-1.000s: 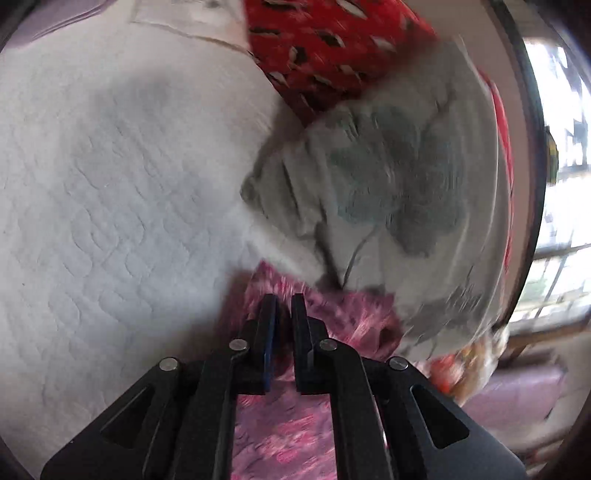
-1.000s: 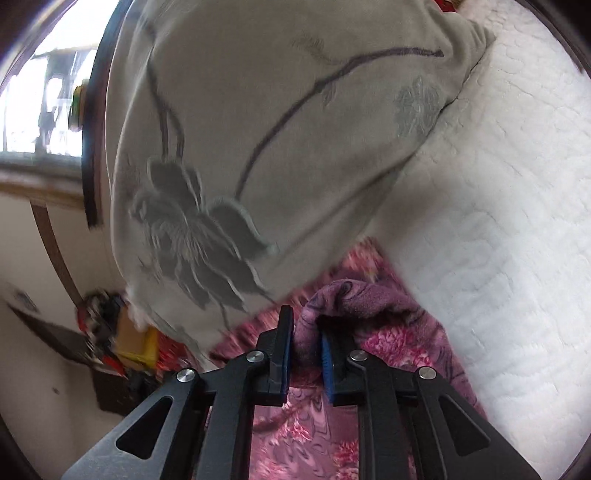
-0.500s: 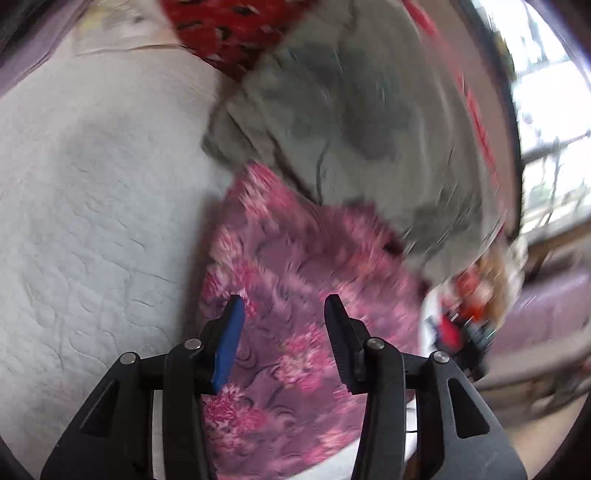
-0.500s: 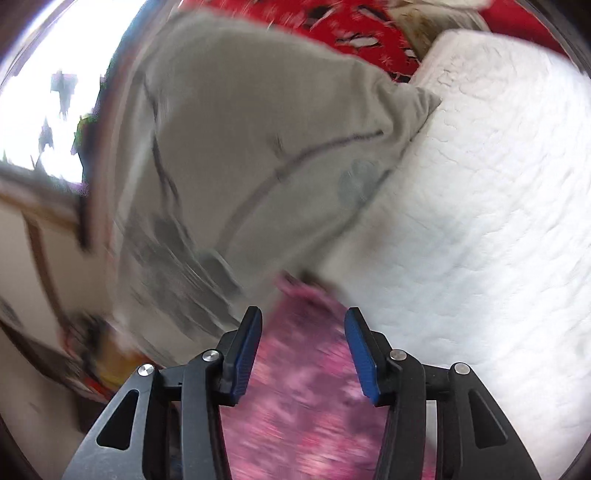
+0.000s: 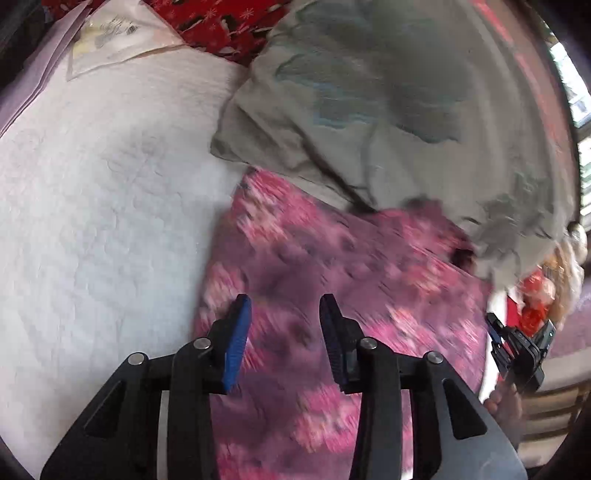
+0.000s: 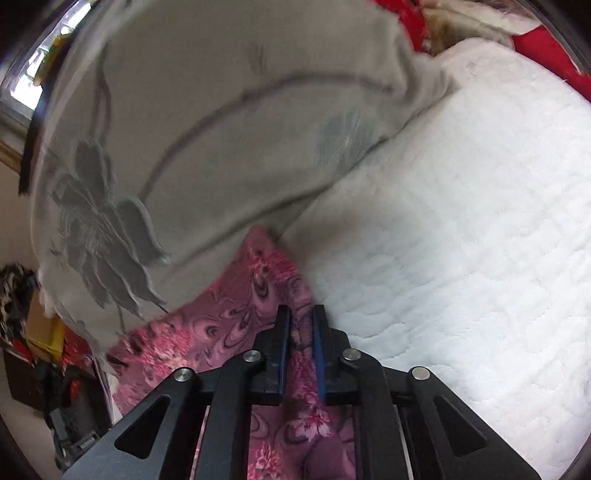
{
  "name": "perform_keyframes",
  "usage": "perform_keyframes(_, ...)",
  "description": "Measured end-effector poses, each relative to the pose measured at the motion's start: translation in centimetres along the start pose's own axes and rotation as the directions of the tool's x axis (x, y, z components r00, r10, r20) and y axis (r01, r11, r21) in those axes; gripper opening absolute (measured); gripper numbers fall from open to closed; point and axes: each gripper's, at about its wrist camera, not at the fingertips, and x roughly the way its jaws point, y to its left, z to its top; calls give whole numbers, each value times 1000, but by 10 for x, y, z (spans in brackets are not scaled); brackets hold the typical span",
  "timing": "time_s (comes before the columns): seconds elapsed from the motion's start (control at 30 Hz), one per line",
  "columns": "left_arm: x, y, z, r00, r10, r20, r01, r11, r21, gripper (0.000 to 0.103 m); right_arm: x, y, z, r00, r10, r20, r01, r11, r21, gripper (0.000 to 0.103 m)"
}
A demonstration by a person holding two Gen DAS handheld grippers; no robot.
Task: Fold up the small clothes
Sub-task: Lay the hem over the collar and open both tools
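A pink and purple floral garment lies spread on the white quilted bed, its far edge against a grey flowered pillow. My left gripper is open and empty, hovering over the garment's near left part. In the right wrist view my right gripper is shut on the garment at its edge beside the bare quilt. The other gripper shows at the right edge of the left wrist view.
The grey pillow rises behind the garment. Red patterned bedding and a clear plastic packet lie at the bed's far end. Clutter and a window sit beyond the bed's edge.
Both grippers let go of the garment and pulled back. The left one stays open over the spread cloth. The right one has closed again on the garment's edge.
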Motion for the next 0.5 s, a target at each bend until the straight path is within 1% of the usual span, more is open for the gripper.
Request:
perform_keyframes(0.03, -9, -8, -9, 1000, -12, 10, 11, 999, 37, 37, -9, 3, -2, 1000, -1, 19, 1, 1000, -18, 20)
perform_keyframes(0.07, -18, -16, -22, 999, -22, 28, 19, 997, 79, 38, -19, 8, -6, 998, 48, 27, -46, 998, -51, 20)
perform_keyframes(0.1, -22, -23, -32, 999, -32, 38, 28, 993, 112, 44, -33, 15, -15, 991, 134, 26, -131, 987, -93, 20)
perform_keyframes(0.13, -25, -29, -45, 998, -34, 45, 27, 989, 144, 51, -40, 18, -23, 984, 174, 23, -171, 979, -116, 25)
perform_keyframes(0.17, -24, -34, -56, 998, -23, 51, 15, 987, 162, 54, -44, 23, -33, 977, 215, 6, -212, 967, -141, 34)
perform_keyframes(0.2, -18, -38, -65, 999, -7, 47, -1, 985, 172, 55, -45, 27, -45, 969, 246, -31, -248, 953, -172, 38)
perform_keyframes(0.23, -8, -40, -73, 999, 22, 26, -26, 983, 182, 55, -41, 30, -57, 969, 237, -64, -245, 947, -207, 40)
perform_keyframes(0.27, 3, -39, -75, 998, 70, 5, -69, 980, 185, 55, -31, 33, -71, 977, 184, -105, -205, 946, -253, 39)
perform_keyframes(0.3, 9, -41, -80, 994, 112, 9, -111, 974, 199, 55, -19, 33, -79, 981, 121, -152, -161, 945, -283, 39)
perform_keyframes(0.33, 6, -45, -83, 992, 124, 28, -127, 968, 215, 55, -12, 33, -87, 984, 67, -168, -120, 938, -326, 36)
perform_keyframes(0.37, -1, -49, -84, 990, 142, 26, -144, 964, 221, 55, -19, 37, -91, 991, 61, -123, -102, 926, -362, 37)
perform_keyframes(0.4, -8, -50, -86, 991, 132, 15, -133, 967, 217, 55, -27, 42, -92, 992, 35, -119, -77, 925, -373, 37)
perform_keyframes(0.43, -19, -49, -89, 995, 94, 11, -94, 974, 205, 55, -36, 44, -92, 992, 18, -124, -62, 929, -364, 40)
perform_keyframes(0.5, -33, -40, -97, 997, 75, 27, -78, 979, 187, 55, -57, 43, -94, 993, 50, -104, -85, 925, -370, 39)
